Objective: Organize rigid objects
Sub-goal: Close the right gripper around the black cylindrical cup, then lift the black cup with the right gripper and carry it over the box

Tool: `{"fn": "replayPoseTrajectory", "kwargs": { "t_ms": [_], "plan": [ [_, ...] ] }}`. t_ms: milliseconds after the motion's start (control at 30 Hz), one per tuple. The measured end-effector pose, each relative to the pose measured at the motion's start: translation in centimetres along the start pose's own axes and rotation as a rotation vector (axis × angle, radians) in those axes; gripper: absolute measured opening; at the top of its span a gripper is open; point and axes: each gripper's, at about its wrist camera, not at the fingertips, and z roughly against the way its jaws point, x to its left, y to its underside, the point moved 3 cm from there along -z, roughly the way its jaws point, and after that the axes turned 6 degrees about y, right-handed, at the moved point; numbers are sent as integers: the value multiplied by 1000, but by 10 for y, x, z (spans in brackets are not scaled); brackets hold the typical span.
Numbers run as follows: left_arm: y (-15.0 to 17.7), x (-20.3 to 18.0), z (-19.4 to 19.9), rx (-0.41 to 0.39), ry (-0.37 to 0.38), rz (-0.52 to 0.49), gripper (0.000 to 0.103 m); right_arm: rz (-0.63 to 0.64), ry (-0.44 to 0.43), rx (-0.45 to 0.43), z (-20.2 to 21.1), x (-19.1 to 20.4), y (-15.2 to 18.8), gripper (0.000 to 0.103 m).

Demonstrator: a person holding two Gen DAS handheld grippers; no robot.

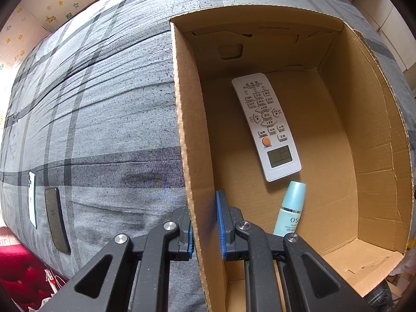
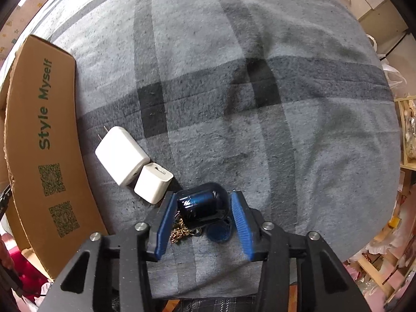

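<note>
In the left wrist view, we cannot see the bottom part of the small pale blue bottle [image 1: 290, 209], because our left gripper [image 1: 205, 225] covers it. This gripper is squeezed tight on the side wall of the open brown cardboard box [image 1: 187, 140], with one blue pad outside the wall and one inside. In the box lie two things: a long white remote control with an orange button [image 1: 266, 126], flat on the box floor, and the bottle just beside its lower end. The box sits on a grey checked cloth [image 1: 104, 104]. Far off to the left on the cloth lie a white phone [image 1: 32, 199] and a dark flat phone [image 1: 56, 219], side by side; the picture bends them, so we cannot make out much more. In the right wrist view, our right gripper [image 2: 201, 221] points down with its blue pads part way apart, one on each side of a shiny dark blue rounded case [image 2: 201, 204]. The pads do not seem to press on it. A gold chain [image 2: 179, 230] and a small dark blue round tag [image 2: 218, 231] lie by the case, partly hidden behind the left pad. Just to the left sit a big white plug charger [image 2: 121, 154] and a small white cube charger [image 2: 153, 184], touching each other. The box's outer wall with green letters stands at the left edge.
</note>
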Motion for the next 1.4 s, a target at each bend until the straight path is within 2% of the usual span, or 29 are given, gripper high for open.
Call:
{"fn": "replayPoseTrajectory", "kwargs": {
  "t_ms": [267, 600, 1033, 1400],
  "plan": [
    [0, -1, 0, 3, -1, -8, 15, 25, 20, 29, -24, 9, 2, 51],
    [-1, -2, 0, 6, 1, -5, 15, 59, 51, -5, -10, 24, -5, 48],
    [0, -1, 1, 3, 2, 1, 15, 43, 60, -82, 42, 22, -22, 48],
    [0, -1, 2, 4, 0, -4, 15, 65, 40, -154, 90, 31, -18, 48]
  ]
}}
